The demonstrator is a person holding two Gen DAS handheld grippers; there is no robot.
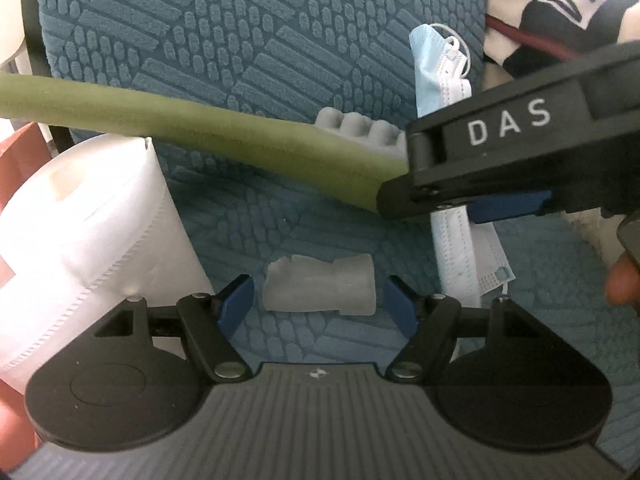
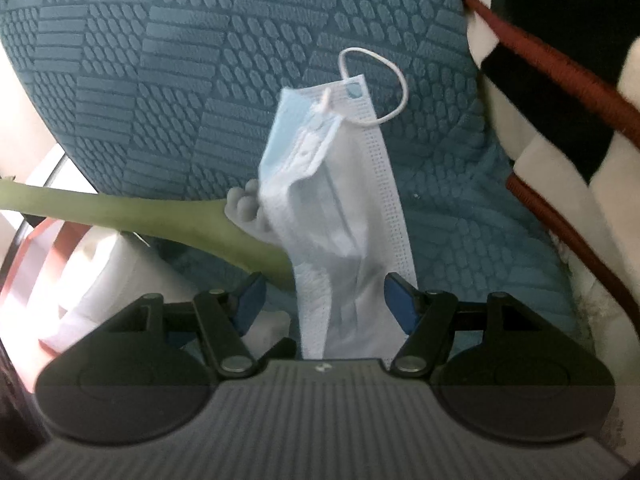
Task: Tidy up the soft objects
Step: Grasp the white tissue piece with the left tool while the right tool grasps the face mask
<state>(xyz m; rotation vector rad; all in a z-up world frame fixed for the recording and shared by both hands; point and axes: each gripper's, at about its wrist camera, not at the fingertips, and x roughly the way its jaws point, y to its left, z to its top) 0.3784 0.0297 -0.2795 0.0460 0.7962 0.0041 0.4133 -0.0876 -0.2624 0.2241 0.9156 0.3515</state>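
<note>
A small grey soft piece point(image 1: 320, 288) lies on the teal cushion point(image 1: 240, 40), between the pads of my left gripper point(image 1: 319, 305). The pads stand apart from it on both sides, so the gripper is open. A blue and white face mask point(image 2: 340, 200) lies lengthwise on the cushion between the fingers of my right gripper point(image 2: 326, 302). A gap shows at the left pad, so it is open and not pressing the mask. In the left wrist view the right gripper point(image 1: 460, 200) hovers over the mask point(image 1: 440, 72).
A long green foam tube point(image 1: 200, 136) crosses the cushion, ending by a grey foot-shaped toy point(image 1: 360, 128). A white tissue roll point(image 1: 80, 240) stands at the left beside something red. A black, white and red cloth point(image 2: 560, 80) lies at the right.
</note>
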